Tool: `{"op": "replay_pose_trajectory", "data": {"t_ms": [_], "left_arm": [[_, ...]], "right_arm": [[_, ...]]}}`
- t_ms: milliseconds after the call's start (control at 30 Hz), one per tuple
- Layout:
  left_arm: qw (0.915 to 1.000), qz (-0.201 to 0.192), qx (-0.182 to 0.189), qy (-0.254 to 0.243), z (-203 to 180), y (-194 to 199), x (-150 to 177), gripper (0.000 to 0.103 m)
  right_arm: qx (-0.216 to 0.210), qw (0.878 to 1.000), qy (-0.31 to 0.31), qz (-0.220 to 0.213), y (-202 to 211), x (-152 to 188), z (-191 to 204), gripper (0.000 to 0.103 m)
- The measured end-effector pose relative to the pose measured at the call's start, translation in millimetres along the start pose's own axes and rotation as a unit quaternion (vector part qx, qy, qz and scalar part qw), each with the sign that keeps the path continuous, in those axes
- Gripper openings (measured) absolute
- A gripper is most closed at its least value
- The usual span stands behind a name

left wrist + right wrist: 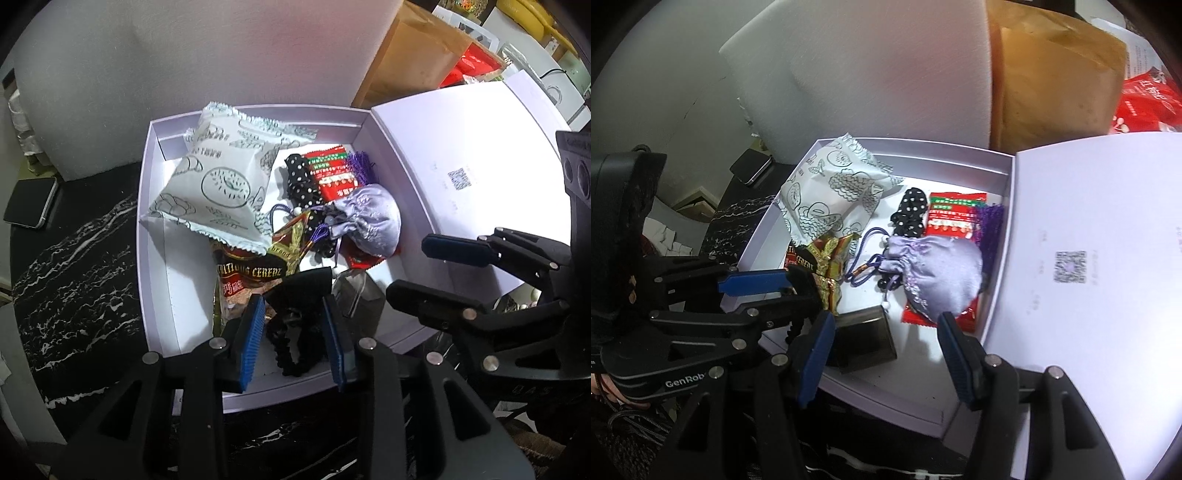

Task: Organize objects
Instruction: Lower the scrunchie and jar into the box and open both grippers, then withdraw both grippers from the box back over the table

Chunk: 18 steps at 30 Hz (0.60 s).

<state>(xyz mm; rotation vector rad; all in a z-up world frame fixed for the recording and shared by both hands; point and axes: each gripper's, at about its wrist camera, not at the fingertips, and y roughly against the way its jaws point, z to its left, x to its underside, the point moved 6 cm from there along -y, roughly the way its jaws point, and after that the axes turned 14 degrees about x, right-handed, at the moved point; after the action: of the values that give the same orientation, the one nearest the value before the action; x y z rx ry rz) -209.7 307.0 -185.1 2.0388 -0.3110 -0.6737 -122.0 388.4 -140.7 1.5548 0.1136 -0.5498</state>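
Most of the sorting is looking done — the shallow lilac cardboard box [159, 258] on the black marbled desk [74, 280] is already holding a white printed snack packet [218, 184], a lilac satin drawstring pouch [934, 273] and red sachets. The left tongs [293, 339] are closing on a black toothed hair claw [295, 332] over the box's near edge, apparently not yet releasing it. The right tongs [886, 354] are hanging apart, gripping nothing.

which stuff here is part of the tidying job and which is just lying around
Part of the job:
- lavender box with its open lid
- white snack packet
- cereal packet
- polka-dot scrunchie
- red packet
- lilac drawstring pouch
- black hair claw, between the left gripper fingers
- dark small box

Just lying about:
- phone
- brown paper bag
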Motion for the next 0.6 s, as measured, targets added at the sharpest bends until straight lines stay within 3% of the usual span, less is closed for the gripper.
{"op": "replay_pose_trajectory", "data": {"t_ms": [200,300,433,600], "left_arm": [[0.9994,-0.016,-0.029,0.004,-6,20,-3,0.038],[0.9987,-0.028,-0.042,0.004,-9,37,-1,0.049],[0.9969,-0.055,-0.057,0.004,-13,63,0,0.060],[0.9941,-0.074,-0.079,0.004,-19,95,3,0.066]], "right_arm": [[0.011,1.000,0.000,-0.015,17,2,-2,0.058],[0.027,0.999,-0.002,-0.021,29,3,-2,0.065],[0.046,0.998,-0.004,-0.031,47,6,-2,0.065],[0.059,0.997,-0.009,-0.049,78,10,3,0.069]]}}
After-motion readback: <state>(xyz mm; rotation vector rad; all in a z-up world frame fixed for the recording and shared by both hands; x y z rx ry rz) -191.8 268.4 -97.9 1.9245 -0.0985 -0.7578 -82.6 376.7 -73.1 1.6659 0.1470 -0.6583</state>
